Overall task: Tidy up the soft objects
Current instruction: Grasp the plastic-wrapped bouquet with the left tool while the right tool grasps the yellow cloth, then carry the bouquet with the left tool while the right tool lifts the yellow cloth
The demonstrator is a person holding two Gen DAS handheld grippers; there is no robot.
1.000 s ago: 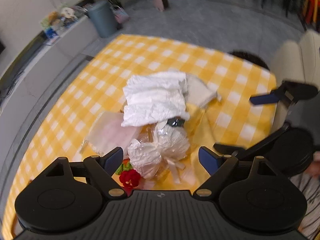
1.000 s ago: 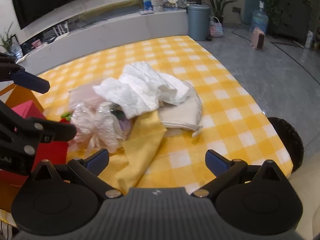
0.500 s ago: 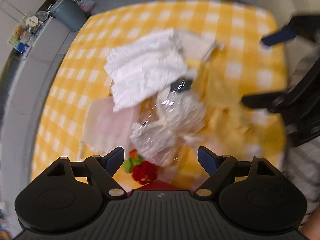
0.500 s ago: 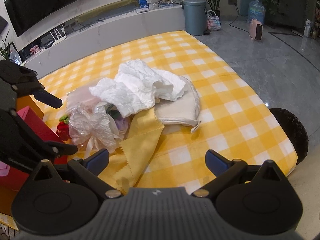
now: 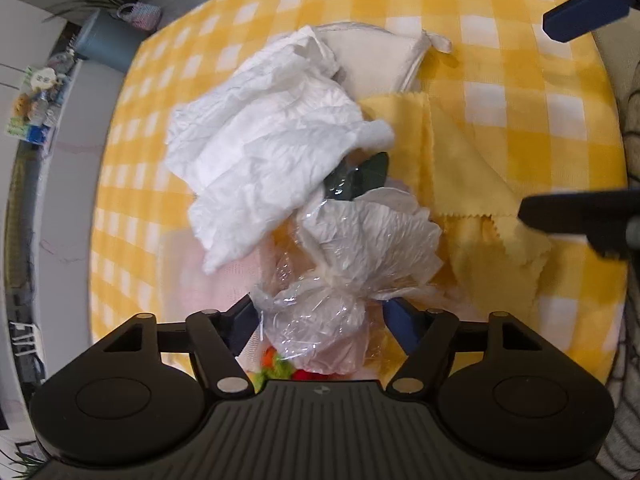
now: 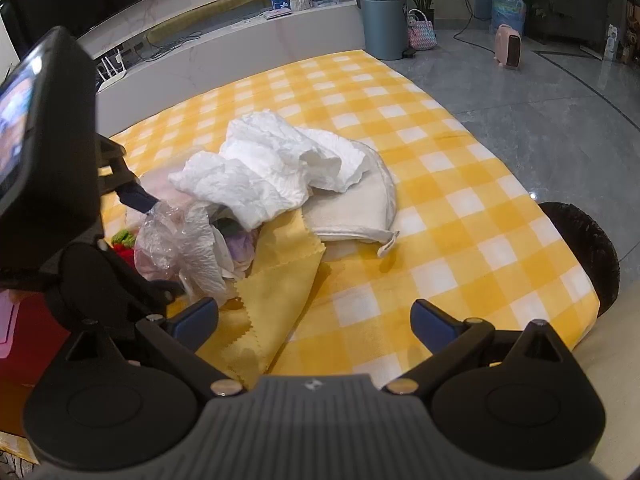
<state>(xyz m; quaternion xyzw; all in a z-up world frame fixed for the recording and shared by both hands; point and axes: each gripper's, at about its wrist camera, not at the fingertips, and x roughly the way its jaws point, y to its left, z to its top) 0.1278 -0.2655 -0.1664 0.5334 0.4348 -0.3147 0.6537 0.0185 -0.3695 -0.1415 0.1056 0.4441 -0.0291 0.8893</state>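
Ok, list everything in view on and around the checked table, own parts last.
crumpled white cloth: one, white, top of the pile mid-table
cream quilted pad: one, off-white, under the white cloth's far side
yellow zigzag-edged cloth: one, yellow, spread beside the pile
clear cellophane-wrapped bundle: one, clear and white, pile's near end, between the left fingers
pale pink cloth: one, pink, under the pile
red and green knitted piece: one, beside the bundle
yellow-and-white checked tablecloth: one, covers the table
grey-blue bin: one, on the floor beyond
left gripper: jaws just closing around the bundle
right gripper: open, above the yellow cloth
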